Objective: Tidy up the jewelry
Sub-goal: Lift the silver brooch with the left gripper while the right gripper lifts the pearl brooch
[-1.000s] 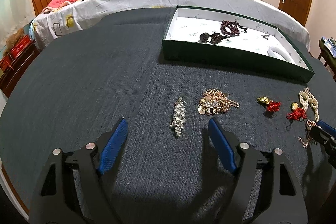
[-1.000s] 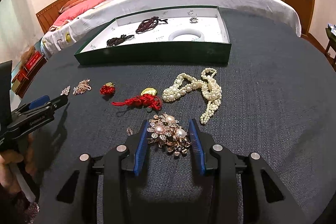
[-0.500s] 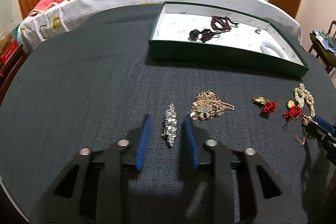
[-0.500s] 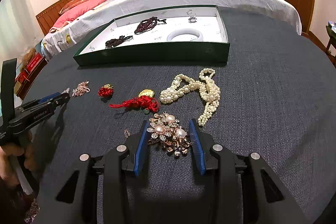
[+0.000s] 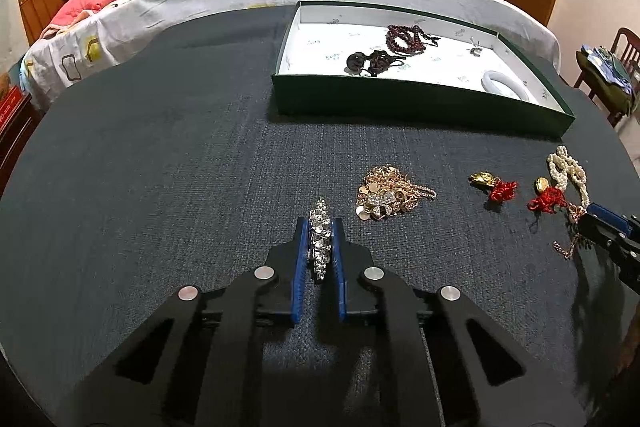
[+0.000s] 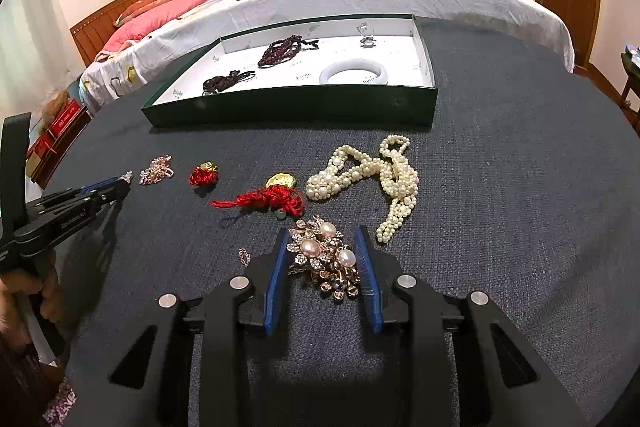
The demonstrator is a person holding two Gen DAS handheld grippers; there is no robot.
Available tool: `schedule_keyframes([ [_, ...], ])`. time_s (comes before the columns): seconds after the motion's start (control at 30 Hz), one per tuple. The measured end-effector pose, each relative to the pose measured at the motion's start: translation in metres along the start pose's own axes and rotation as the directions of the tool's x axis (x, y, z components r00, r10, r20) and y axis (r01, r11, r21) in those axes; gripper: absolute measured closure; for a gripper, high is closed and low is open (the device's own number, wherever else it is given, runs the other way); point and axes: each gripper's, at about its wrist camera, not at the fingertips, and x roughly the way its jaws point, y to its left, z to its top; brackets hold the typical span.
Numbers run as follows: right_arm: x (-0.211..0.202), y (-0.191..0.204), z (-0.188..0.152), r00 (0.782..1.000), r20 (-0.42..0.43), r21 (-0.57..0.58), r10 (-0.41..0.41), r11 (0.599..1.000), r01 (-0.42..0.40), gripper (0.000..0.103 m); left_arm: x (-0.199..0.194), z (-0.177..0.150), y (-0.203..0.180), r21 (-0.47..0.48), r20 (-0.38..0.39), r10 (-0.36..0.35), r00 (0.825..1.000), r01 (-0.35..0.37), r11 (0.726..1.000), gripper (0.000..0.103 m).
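My left gripper (image 5: pixel 320 223) is shut on a slim crystal brooch (image 5: pixel 320 239) that lies on the dark table mat; its blue pads press both long sides. My right gripper (image 6: pixel 322 233) straddles a gold brooch with pearls (image 6: pixel 324 259), its jaws closing and the pads touching the brooch's edges. The green box (image 5: pixel 420 103) with a white floor stands at the back. It holds dark bead strings and a white bangle (image 6: pixel 354 73). In the right wrist view the left gripper (image 6: pixel 120 187) shows at the left, held by a hand.
Loose on the mat are a gold chain pile (image 5: pixel 384 195), two red knotted charms (image 6: pixel 272 197) (image 6: pixel 203 175), a pearl necklace (image 6: pixel 368 175) and a small chain piece (image 6: pixel 244 255). A bed stands behind the table, a door and a chair to the right.
My left gripper's jaws went from wide apart to shut on the crystal brooch. The right gripper's jaws drew in slightly on the pearl brooch. Neither hand shifted.
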Motion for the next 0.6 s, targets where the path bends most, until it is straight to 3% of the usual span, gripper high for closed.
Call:
schedule_keyframes([
  [0.3,-0.007,0.003,0.001,1.000,0.017,-0.008,-0.003,1.000,0.004,0.071,-0.005,0.000,-0.001,0.000,0.018,0.004,1.000,-0.004,1.000,0.091],
  [0.33,-0.008,0.004,0.001,1.000,0.018,-0.010,0.001,1.000,-0.001,0.072,-0.006,0.000,-0.001,0.001,0.020,0.004,1.000,-0.004,1.000,0.091],
  [0.37,-0.009,0.005,0.002,1.000,0.025,-0.017,-0.005,1.000,0.005,0.084,-0.008,0.000,-0.002,0.002,0.023,0.003,1.000,-0.003,1.000,0.091],
  [0.4,-0.011,0.005,0.003,1.000,0.027,-0.019,-0.004,1.000,0.005,0.087,-0.009,-0.001,-0.002,0.002,0.024,0.002,1.000,-0.002,1.000,0.091],
  [0.6,-0.012,0.005,0.003,1.000,0.028,-0.018,-0.006,1.000,0.007,0.091,-0.013,-0.002,-0.004,0.005,0.030,-0.003,1.000,0.003,1.000,0.091],
])
